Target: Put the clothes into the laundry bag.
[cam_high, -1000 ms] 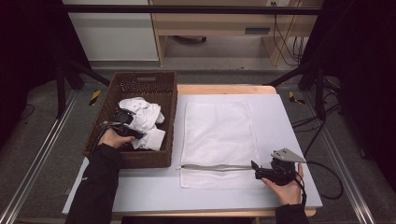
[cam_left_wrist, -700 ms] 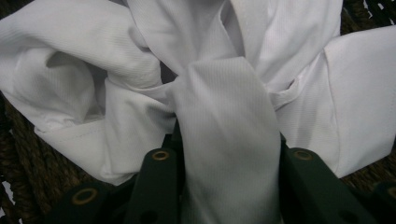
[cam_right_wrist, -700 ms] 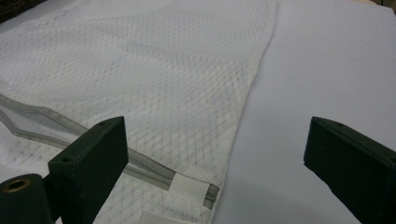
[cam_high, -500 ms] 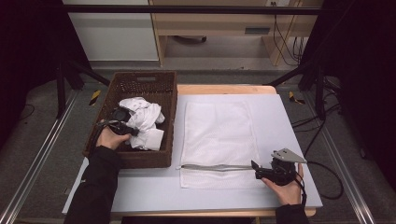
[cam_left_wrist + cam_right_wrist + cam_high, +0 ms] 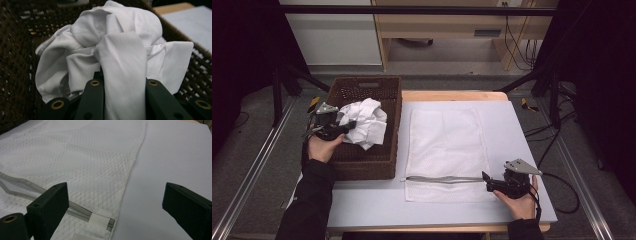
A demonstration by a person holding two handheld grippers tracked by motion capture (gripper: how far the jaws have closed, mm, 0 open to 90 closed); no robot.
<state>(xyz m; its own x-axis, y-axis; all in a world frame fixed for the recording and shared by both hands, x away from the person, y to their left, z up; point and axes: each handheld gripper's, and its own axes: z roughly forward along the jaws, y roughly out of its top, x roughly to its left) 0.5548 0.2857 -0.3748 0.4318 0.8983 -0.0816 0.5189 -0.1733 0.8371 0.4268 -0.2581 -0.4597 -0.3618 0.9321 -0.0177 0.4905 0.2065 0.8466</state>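
Left gripper (image 5: 343, 126): jaws just closed, clamping crumpled white cloth (image 5: 363, 121) over brown wicker basket (image 5: 367, 167). Right gripper (image 5: 488, 182): jaws wide, empty, beside white mesh zip bag (image 5: 446, 145).

My table (image 5: 512, 140) has a pale grey-blue top over a wooden board whose edge shows along the upper side of the frame. At the left of it stands a dark brown wicker basket (image 5: 362, 167), reaching past the table's left edge. In the middle lies a flat white mesh bag (image 5: 447, 145), its grey zipper (image 5: 444, 179) running across the lower end.
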